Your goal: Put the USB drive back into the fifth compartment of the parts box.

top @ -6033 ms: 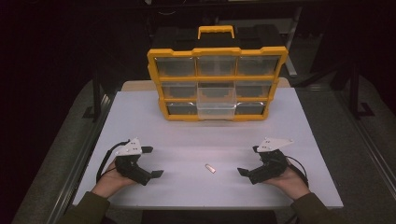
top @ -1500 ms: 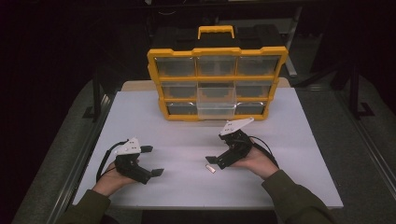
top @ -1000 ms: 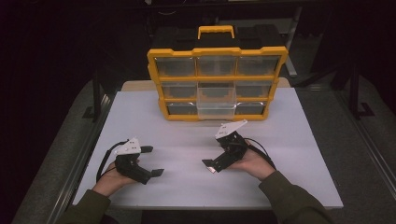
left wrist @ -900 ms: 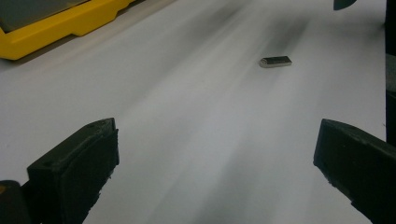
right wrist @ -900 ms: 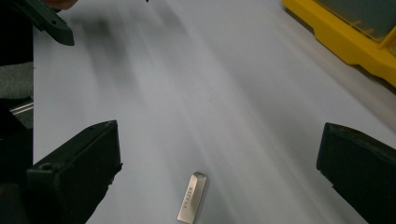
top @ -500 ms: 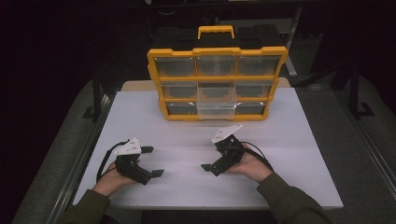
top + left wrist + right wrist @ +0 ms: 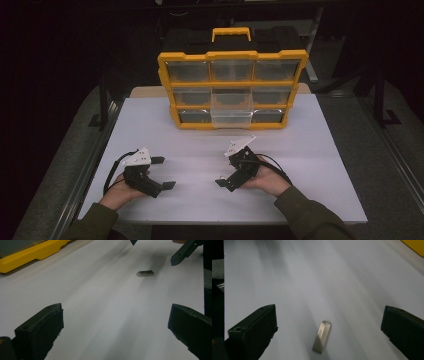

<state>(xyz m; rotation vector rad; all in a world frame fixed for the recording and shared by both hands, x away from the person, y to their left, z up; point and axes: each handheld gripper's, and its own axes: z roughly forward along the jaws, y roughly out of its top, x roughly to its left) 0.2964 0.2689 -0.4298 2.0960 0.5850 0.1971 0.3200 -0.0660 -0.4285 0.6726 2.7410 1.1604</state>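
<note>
Thing: small flat silver metal USB stick; I see it lying flat on the white counter, between my two hands, well clear of the yellow plastic organiser box with clear drawers
Long axis: in the right tongs view it runs from the bottom edge upward, leaning slightly right; the tapered end points away from the camera; in the left tongs view it lies crosswise
Right tongs: jaws spread wide, holding nothing; stick sits between them on the counter, touching neither
Left tongs: jaws wide apart, empty; resting low at the counter's near left, apart from the stick
</note>
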